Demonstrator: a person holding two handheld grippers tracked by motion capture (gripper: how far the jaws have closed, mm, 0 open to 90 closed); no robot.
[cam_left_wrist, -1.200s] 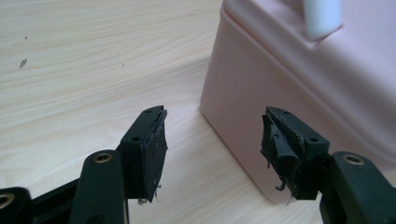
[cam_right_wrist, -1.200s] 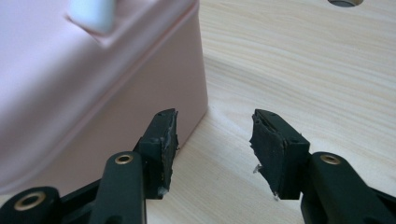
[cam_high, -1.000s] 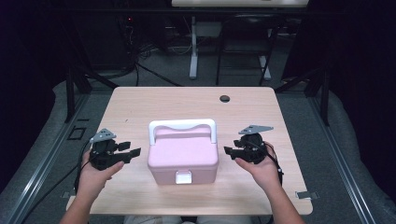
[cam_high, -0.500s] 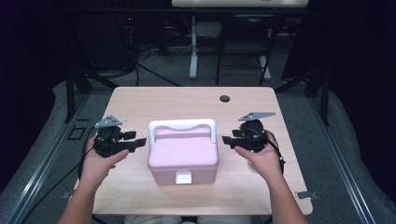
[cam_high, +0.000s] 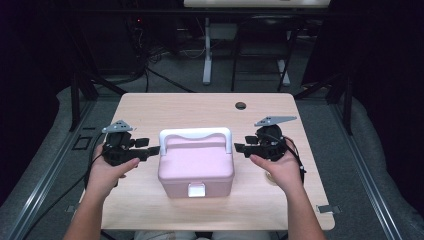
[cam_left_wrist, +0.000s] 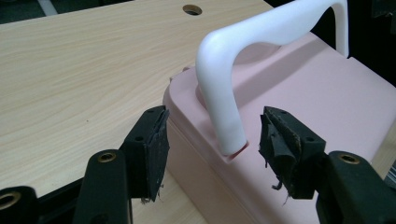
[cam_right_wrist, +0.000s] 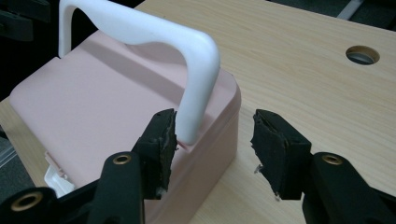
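Observation:
A pink lidded box with a white handle standing upright sits on the wooden table. My left gripper is level at the box's left side. Its jaws have just been opening, and the handle's left leg and the box corner stand between the pads without touching them. My right gripper is open at the box's right side. Its jaws straddle the box corner by the handle's right leg, and one pad is very close to that leg.
A white latch is on the box's near face. A round cable hole is in the table's far right part. Dark floor, cables and metal frames surround the table. Bare wood lies beyond the box.
Both hands have lifted and shifted a little toward the far side, bringing the jaws level with the ends of the handle. The box has stayed put.

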